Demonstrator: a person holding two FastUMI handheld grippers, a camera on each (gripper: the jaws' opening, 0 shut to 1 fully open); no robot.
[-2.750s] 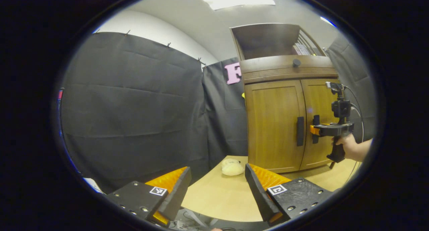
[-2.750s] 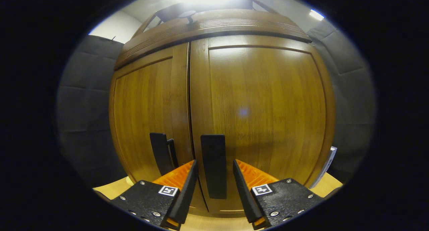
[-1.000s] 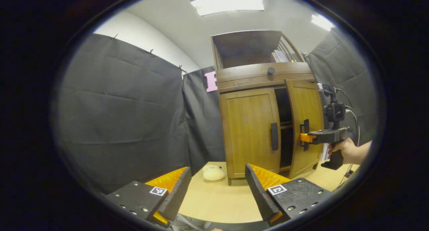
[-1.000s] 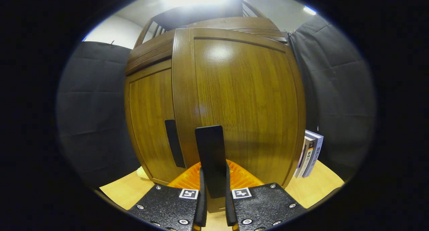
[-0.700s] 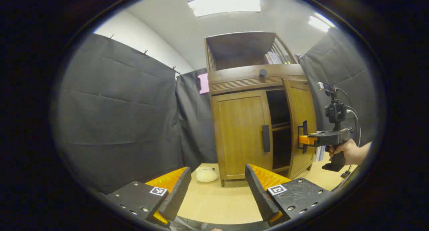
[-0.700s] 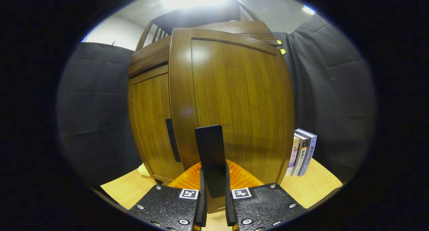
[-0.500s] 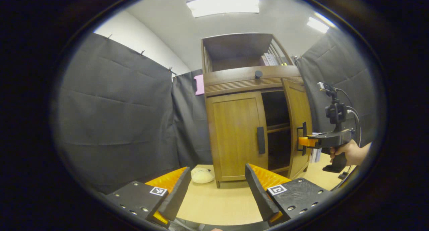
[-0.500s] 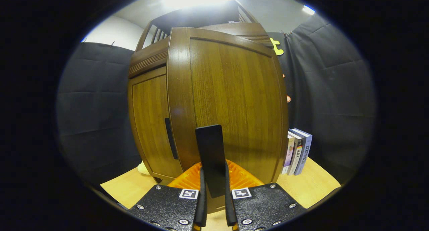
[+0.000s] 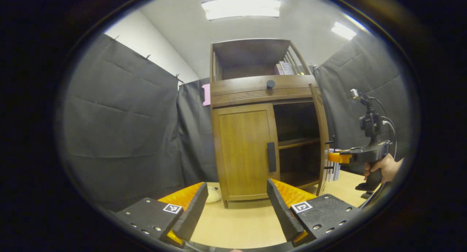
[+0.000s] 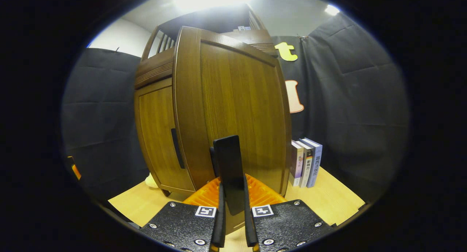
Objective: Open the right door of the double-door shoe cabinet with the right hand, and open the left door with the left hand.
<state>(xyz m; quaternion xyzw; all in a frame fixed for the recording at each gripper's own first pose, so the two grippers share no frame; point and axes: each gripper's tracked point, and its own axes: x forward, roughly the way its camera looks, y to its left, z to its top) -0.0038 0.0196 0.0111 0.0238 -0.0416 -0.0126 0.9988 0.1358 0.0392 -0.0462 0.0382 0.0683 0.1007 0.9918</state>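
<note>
My left claw (image 9: 233,212) has black textured finger blocks with silver screws and small square black-and-white markers. My right claw (image 10: 233,226) matches; from the left gripper view, at three o'clock, its black pistol-grip body (image 9: 366,155) carries a camera mast with looping black cables.

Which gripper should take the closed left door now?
Left. The left gripper is open and faces the left door's handle, while the right gripper is shut on the right door's handle.
</note>
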